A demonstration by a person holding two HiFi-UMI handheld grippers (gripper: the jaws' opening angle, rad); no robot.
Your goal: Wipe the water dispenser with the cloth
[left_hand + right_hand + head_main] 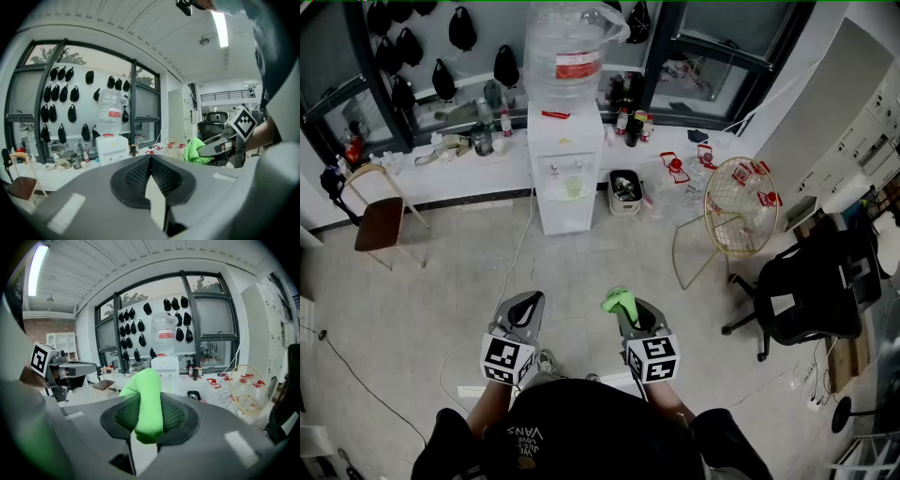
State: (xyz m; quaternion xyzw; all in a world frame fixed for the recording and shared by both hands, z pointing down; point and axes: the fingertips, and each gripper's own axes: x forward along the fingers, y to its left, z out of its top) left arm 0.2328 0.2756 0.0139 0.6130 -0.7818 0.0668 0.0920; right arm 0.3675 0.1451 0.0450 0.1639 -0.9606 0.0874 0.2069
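Observation:
The white water dispenser [565, 169] stands against the far wall, a clear bottle [566, 47] with a red label on top. It also shows in the distance as the water dispenser [111, 149] and the water dispenser [165, 372]. My right gripper [630, 311] is held low near my body, shut on a bright green cloth [619, 300]; the cloth [146, 401] pokes out between the jaws. The left gripper [525, 307] is beside it, shut with nothing in it. Both are well short of the dispenser.
A small bin [625, 190] sits right of the dispenser. A gold wire chair [733, 212] and a black office chair [802, 287] stand to the right, a brown chair [380, 217] to the left. A cable [521, 246] runs across the floor. Bottles line the window ledge [469, 141].

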